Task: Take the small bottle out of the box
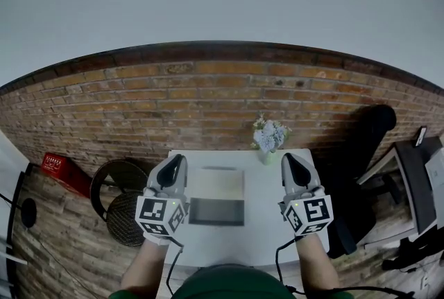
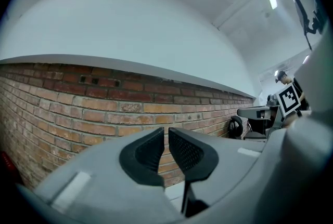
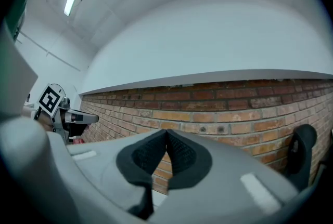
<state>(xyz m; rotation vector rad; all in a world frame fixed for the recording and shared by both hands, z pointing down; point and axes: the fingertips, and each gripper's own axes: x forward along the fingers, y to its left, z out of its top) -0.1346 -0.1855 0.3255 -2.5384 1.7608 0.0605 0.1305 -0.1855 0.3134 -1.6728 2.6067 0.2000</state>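
Flanking the box (image 1: 216, 198), the left tool (image 1: 177, 160) is a slit apart and the right tool (image 1: 289, 159) closed, both empty, likely poised to reach in. The small bottle is unseen, presumably inside.

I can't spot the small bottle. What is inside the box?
The box seems to lie open: a pale far half and a dark grey near half. No bottle can be made out in it; the dark part is too dim and small to tell.
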